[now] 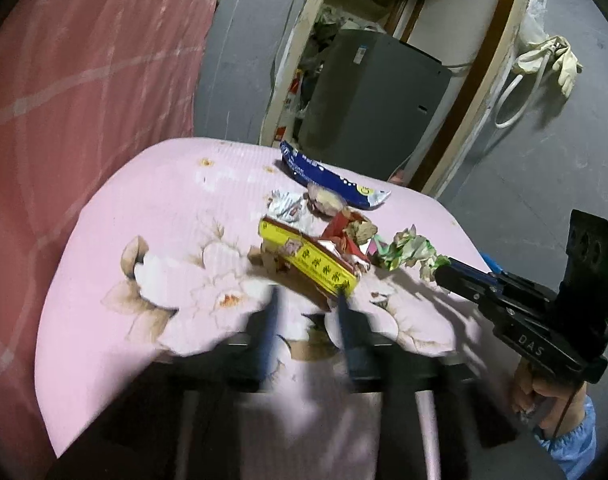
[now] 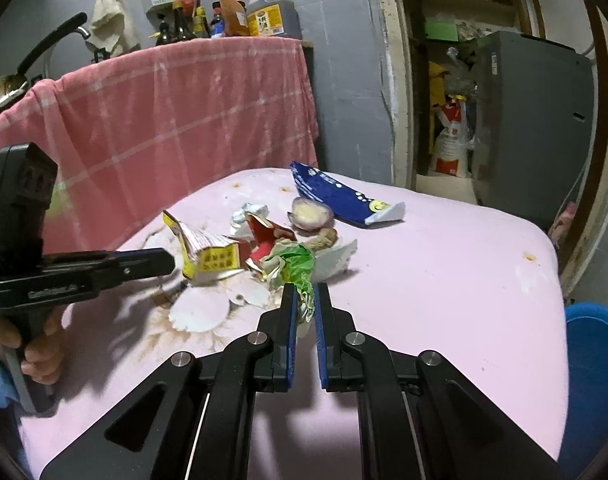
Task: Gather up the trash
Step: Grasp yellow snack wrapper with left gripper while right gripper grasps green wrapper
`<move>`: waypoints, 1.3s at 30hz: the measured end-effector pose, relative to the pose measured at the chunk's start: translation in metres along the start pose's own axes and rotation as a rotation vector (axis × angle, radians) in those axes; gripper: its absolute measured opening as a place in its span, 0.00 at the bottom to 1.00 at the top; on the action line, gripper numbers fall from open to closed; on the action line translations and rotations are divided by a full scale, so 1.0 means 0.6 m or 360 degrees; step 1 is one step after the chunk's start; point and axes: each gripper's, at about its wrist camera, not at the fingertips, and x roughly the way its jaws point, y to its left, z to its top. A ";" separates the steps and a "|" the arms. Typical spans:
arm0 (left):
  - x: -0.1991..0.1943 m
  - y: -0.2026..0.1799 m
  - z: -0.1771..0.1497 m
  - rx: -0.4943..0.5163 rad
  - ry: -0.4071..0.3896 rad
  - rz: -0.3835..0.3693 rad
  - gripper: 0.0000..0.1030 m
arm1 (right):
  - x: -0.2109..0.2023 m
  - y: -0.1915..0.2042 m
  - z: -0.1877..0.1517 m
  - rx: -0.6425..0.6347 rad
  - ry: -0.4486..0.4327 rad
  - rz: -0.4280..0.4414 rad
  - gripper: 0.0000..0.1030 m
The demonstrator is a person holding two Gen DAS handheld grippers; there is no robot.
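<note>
A heap of trash lies on the pink flowered table (image 1: pixel 151 216): a crushed yellow box (image 1: pixel 308 264), red wrappers (image 1: pixel 340 236), a blue packet (image 1: pixel 332 180) and an onion half (image 2: pixel 312 212). My left gripper (image 1: pixel 307 304) is open and blurred, its fingertips just short of the yellow box's (image 2: pixel 211 254) near end, with nothing gripped. In the right wrist view the left gripper (image 2: pixel 163 264) points at that box from the left. My right gripper (image 2: pixel 306 294) is shut on a crumpled green wrapper (image 2: pixel 299 268) at the heap's near edge. The right gripper (image 1: pixel 442 270) holds the green wrapper (image 1: pixel 408 250) at the heap's right side.
A red checked cloth (image 2: pixel 175 112) hangs behind the table, with bottles (image 2: pixel 263 8) on top. A grey appliance (image 2: pixel 532 120) stands in a doorway beyond. A blue bin (image 2: pixel 592 360) sits off the table's right edge. A person's hands (image 2: pixel 43 356) hold the gripper handles.
</note>
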 end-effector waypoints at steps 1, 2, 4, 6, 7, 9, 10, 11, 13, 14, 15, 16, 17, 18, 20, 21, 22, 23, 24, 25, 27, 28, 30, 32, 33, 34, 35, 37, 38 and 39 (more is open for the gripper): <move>-0.003 0.000 -0.002 -0.0010 -0.0013 -0.0004 0.44 | -0.001 -0.002 -0.002 -0.0002 0.0001 -0.0007 0.06; -0.005 0.000 -0.002 -0.0023 -0.0028 -0.0016 0.45 | -0.003 -0.003 -0.004 -0.0004 0.0003 -0.0019 0.06; -0.002 -0.001 0.002 -0.0041 -0.0016 -0.0031 0.45 | -0.006 -0.008 -0.008 0.0000 0.0003 -0.0032 0.06; 0.008 -0.006 0.008 -0.0050 0.0011 -0.0032 0.45 | -0.008 -0.012 -0.011 0.0014 -0.0002 -0.0036 0.06; 0.011 -0.007 0.011 -0.0057 0.0019 -0.0037 0.45 | -0.010 -0.014 -0.012 0.0022 -0.0007 -0.0033 0.06; 0.019 -0.006 0.018 -0.0103 0.0030 -0.0045 0.45 | -0.012 -0.017 -0.014 0.0030 -0.0010 -0.0027 0.06; 0.021 -0.002 0.021 -0.0145 0.0034 -0.0056 0.45 | -0.012 -0.017 -0.015 0.0027 -0.0011 -0.0021 0.06; 0.025 0.001 0.025 -0.0198 0.0040 -0.0069 0.45 | -0.013 -0.017 -0.016 0.0023 -0.0009 -0.0004 0.06; 0.026 0.004 0.028 -0.0243 0.0044 -0.0056 0.45 | -0.014 -0.016 -0.018 0.0009 -0.0002 0.0019 0.06; 0.026 0.003 0.029 -0.0247 0.0038 -0.0044 0.45 | -0.015 -0.015 -0.019 0.0004 0.0002 0.0027 0.06; 0.026 0.002 0.030 -0.0246 0.0031 -0.0027 0.45 | -0.016 -0.015 -0.021 0.0002 0.0003 0.0035 0.06; 0.025 0.002 0.029 -0.0247 0.0021 -0.0010 0.45 | -0.017 -0.015 -0.021 0.0001 0.0003 0.0037 0.06; 0.025 0.001 0.029 -0.0254 0.0011 0.0011 0.45 | -0.019 -0.014 -0.022 0.0003 0.0001 0.0036 0.06; 0.024 0.002 0.029 -0.0269 0.0004 0.0026 0.45 | -0.020 -0.015 -0.022 0.0005 0.0000 0.0037 0.06; 0.024 0.005 0.028 -0.0305 0.0002 0.0035 0.44 | -0.021 -0.017 -0.024 0.0018 0.0002 0.0042 0.07; 0.026 0.004 0.028 -0.0313 0.0005 0.0043 0.44 | -0.021 -0.016 -0.024 0.0022 0.0003 0.0044 0.07; 0.028 0.003 0.027 -0.0317 0.0007 0.0055 0.44 | -0.021 -0.016 -0.025 0.0026 0.0003 0.0047 0.07; 0.029 0.003 0.027 -0.0321 0.0006 0.0072 0.42 | -0.020 -0.016 -0.024 0.0029 0.0000 0.0047 0.08; 0.030 0.003 0.027 -0.0325 0.0003 0.0075 0.41 | -0.020 -0.016 -0.024 0.0033 0.0002 0.0047 0.11; 0.029 0.005 0.026 -0.0336 0.0000 0.0072 0.36 | -0.019 -0.017 -0.024 0.0036 0.0004 0.0051 0.15; 0.032 0.006 0.028 -0.0354 -0.0002 0.0069 0.30 | -0.019 -0.019 -0.023 0.0049 0.0004 0.0055 0.39; 0.032 0.007 0.028 -0.0362 -0.0009 0.0077 0.26 | -0.019 -0.019 -0.022 0.0052 0.0002 0.0060 0.41; 0.030 0.008 0.027 -0.0374 -0.0025 0.0089 0.23 | -0.018 -0.018 -0.020 0.0055 0.0003 0.0070 0.41; 0.028 0.010 0.025 -0.0373 -0.0037 0.0095 0.22 | -0.012 -0.016 -0.018 0.0053 0.0022 0.0067 0.42; 0.028 0.011 0.025 -0.0369 -0.0039 0.0098 0.21 | -0.007 -0.015 -0.018 0.0054 0.0041 0.0060 0.42; 0.028 0.011 0.024 -0.0363 -0.0042 0.0100 0.21 | -0.003 -0.017 -0.017 0.0060 0.0059 0.0048 0.42; 0.028 0.010 0.022 -0.0357 -0.0045 0.0100 0.21 | 0.003 -0.018 -0.015 0.0073 0.0078 0.0027 0.42; 0.028 0.007 0.021 -0.0341 -0.0048 0.0109 0.21 | 0.009 -0.021 -0.013 0.0100 0.0098 0.0006 0.42; 0.027 0.006 0.020 -0.0332 -0.0051 0.0112 0.20 | 0.012 -0.022 -0.012 0.0107 0.0109 0.0002 0.42; 0.025 0.003 0.020 -0.0318 -0.0056 0.0117 0.20 | 0.014 -0.021 -0.012 0.0106 0.0118 -0.0003 0.39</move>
